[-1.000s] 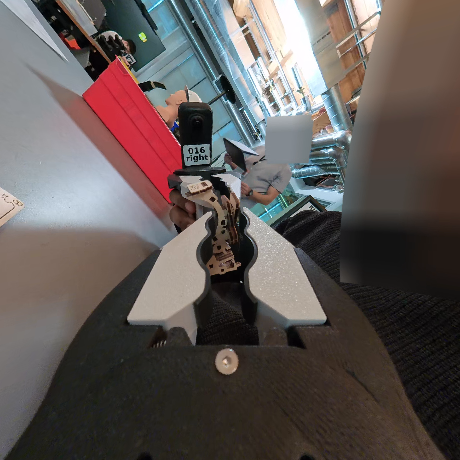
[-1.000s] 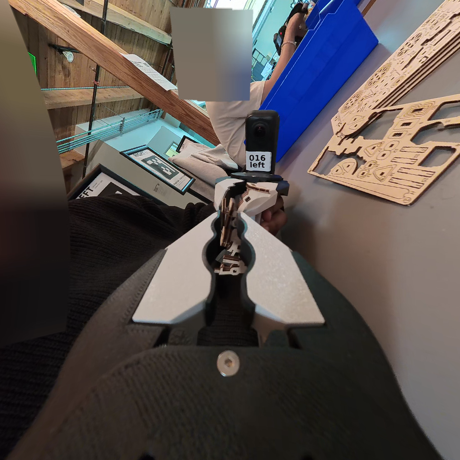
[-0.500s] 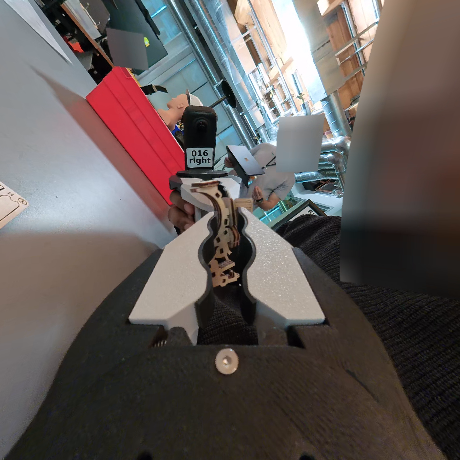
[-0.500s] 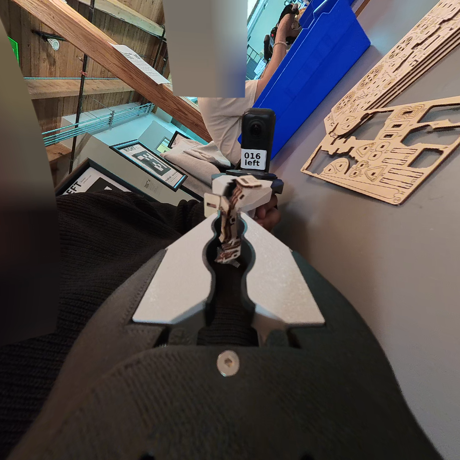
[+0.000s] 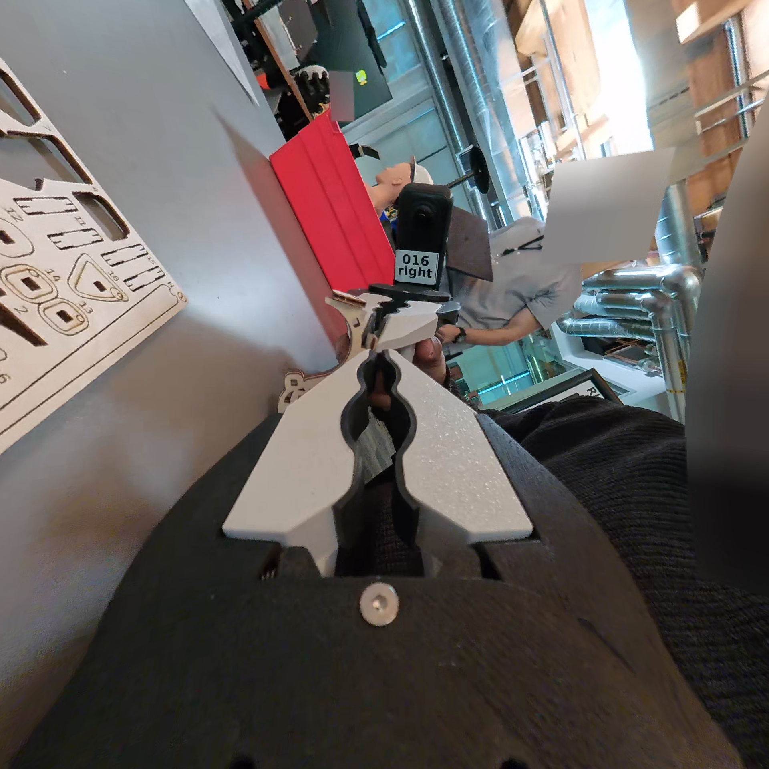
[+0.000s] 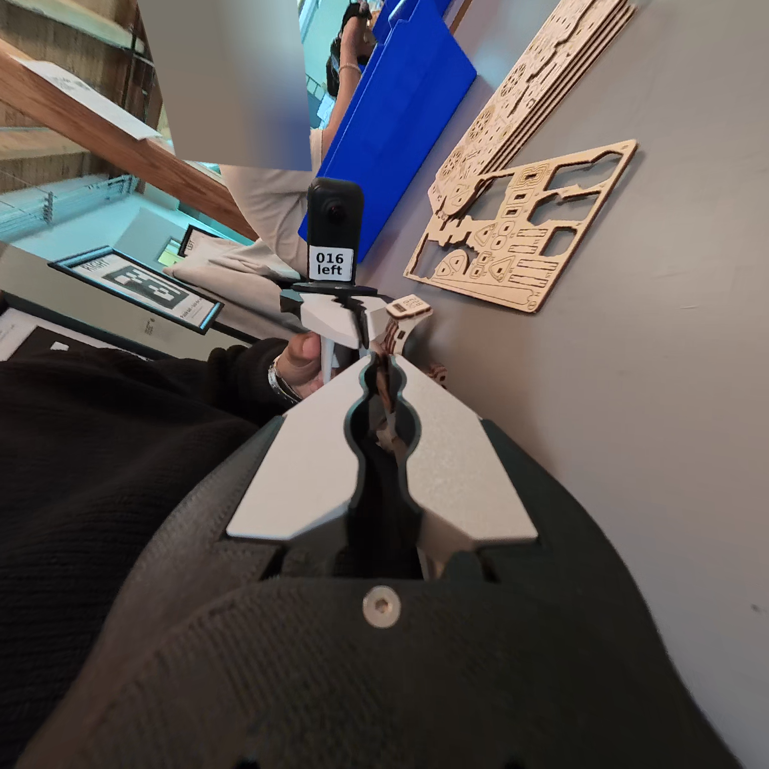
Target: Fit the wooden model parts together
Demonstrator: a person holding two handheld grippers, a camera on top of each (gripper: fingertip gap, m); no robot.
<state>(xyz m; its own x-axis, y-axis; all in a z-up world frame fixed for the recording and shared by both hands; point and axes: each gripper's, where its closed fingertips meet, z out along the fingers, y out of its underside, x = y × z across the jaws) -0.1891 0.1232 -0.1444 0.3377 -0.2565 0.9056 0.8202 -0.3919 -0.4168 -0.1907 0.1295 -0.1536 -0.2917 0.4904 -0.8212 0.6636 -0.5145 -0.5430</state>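
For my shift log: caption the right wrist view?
Two hand-held grippers meet tip to tip on a wooden model piece above the grey table.

Two tongs meet over a small wooden model

The right tongs (image 6: 382,362) are squeezed onto the wooden model (image 6: 385,387), which sticks up between their grey tips. The left tongs (image 6: 361,333) face them and touch the same model, near its top piece (image 6: 408,306). On the grey surface (image 6: 624,416) lies a cut-out wooden sheet (image 6: 528,233), with a stack of sheets (image 6: 553,75) and a blue bin (image 6: 399,137) behind it.
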